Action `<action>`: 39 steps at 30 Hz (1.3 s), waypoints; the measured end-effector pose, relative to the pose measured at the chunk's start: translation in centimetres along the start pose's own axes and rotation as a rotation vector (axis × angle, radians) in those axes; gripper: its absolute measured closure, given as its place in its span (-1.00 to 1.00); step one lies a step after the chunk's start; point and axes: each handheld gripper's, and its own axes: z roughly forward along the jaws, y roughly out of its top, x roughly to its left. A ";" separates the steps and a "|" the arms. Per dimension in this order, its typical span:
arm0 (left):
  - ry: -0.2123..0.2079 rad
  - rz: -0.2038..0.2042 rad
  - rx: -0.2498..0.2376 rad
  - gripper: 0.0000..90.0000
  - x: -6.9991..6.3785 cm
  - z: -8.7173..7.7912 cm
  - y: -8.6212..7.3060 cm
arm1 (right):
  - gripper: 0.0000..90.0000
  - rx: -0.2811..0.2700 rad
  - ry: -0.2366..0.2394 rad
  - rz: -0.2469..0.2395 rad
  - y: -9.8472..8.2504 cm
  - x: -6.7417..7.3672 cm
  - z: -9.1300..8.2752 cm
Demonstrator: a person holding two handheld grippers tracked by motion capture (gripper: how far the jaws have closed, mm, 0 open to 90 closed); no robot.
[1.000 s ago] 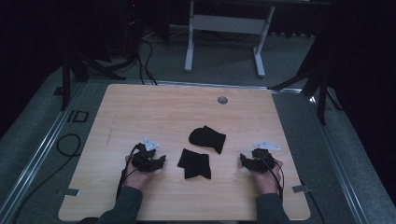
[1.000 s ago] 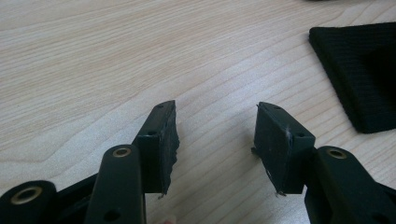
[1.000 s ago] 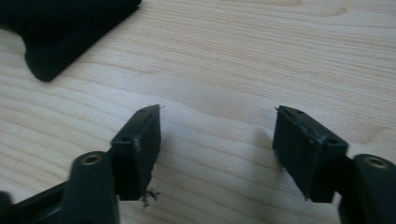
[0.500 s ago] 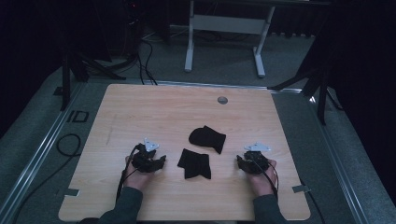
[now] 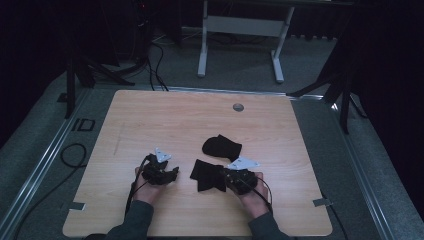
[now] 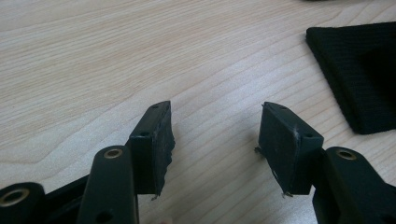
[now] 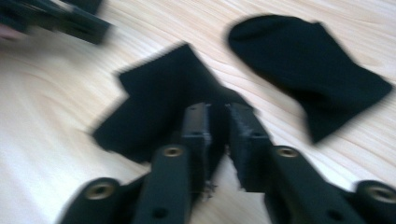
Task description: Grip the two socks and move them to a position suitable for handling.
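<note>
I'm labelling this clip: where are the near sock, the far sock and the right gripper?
near sock (image 5: 206,174), high view, middle of the black fabric.
far sock (image 7: 308,60), right gripper view, middle of the fabric.
right gripper (image 7: 218,116), right gripper view, gap between its fingertips at the near sock's edge.

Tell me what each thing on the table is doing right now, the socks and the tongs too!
Near sock: lying flat, its edge between the right tongs' jaws.
Far sock: lying flat, untouched, apart from both tongs.
Left tongs: open wide, nothing between the jaws, beside the near sock.
Right tongs: jaws have just been closing on the near sock's edge, a thin gap left; a firm pinch isn't clear.
</note>
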 end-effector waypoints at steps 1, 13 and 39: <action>0.000 0.000 0.000 0.00 0.0 0.0 0.0 | 0.57 -0.007 0.021 0.002 0.1 0.4 0.1; 0.001 -0.005 -0.004 0.01 -0.1 -0.1 -0.1 | 0.34 0.041 0.095 0.067 0.2 1.6 2.0; -0.168 0.056 -0.063 0.75 -2.1 -1.5 0.7 | 0.95 -0.062 0.233 0.078 1.0 2.2 0.2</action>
